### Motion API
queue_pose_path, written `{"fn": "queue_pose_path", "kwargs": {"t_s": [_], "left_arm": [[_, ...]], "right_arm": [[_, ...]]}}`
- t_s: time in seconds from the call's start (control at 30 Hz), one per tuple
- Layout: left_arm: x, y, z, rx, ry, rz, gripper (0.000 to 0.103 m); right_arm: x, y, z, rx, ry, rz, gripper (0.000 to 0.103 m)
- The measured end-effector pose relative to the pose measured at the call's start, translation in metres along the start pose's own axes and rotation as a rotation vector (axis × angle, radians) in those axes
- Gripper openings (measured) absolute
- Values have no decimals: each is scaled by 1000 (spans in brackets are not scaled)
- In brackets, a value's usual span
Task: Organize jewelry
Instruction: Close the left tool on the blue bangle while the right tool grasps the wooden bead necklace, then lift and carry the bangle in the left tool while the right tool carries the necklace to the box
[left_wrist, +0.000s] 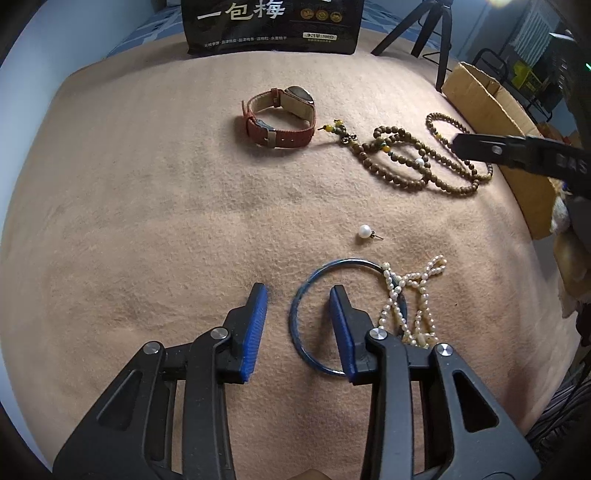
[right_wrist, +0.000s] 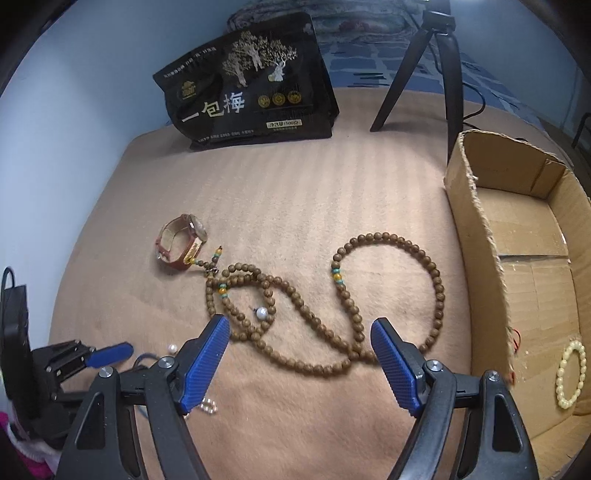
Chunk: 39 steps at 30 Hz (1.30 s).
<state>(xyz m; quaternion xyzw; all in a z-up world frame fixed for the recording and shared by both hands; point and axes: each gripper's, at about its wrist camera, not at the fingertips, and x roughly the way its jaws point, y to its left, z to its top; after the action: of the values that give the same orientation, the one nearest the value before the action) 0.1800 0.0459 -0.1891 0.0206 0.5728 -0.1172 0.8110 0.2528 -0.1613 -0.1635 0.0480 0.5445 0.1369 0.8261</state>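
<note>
Bare blanket (left_wrist: 129, 221) lies wide on the left, giving free passage. On the right, the wooden bead necklace (right_wrist: 295, 295), the cardboard box (right_wrist: 476, 236) wall and tripod (right_wrist: 443, 74) crowd the way; the black pouch (right_wrist: 251, 88) blocks the far edge.

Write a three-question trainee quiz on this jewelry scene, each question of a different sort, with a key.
1. True or false: the left gripper is shut on the thin blue bangle.
2. What already lies in the open cardboard box? A) the red-strapped wristwatch B) a pale yellow bead bracelet C) the loose pearl stud earring
3. Fill in: the open right gripper hangs over the long strand of brown wooden beads, which lies on the tan ____.

Key: 1 false, its fingers straddle the bangle's rim, open; 2 B; 3 blanket.
</note>
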Motion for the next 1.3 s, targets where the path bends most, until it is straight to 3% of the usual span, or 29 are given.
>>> {"fn": "queue_pose_path", "kwargs": {"t_s": [0.3,0.7,0.83,0.97,1.03,1.13,1.3], "left_arm": [[5,-7,1,37,-20,18,28],[9,-13,1,53,-41,51,10],[8,-12,2,45,-45,53,7],[7,-9,3,32,-45,45,5],[7,-7,3,17,-44,34,4],[6,-2,4,-14,-39,11,3],[2,4,6,-54,-36,-15,2]], "right_arm": [[32,-14,12,80,54,-14,81],[52,1,20,8,65,-101,77],[53,3,23,-5,59,-127,60],[52,4,23,-13,60,-118,30],[51,4,23,-14,58,-98,20],[48,4,21,-6,57,-58,10],[41,0,17,37,53,11,10]]}}
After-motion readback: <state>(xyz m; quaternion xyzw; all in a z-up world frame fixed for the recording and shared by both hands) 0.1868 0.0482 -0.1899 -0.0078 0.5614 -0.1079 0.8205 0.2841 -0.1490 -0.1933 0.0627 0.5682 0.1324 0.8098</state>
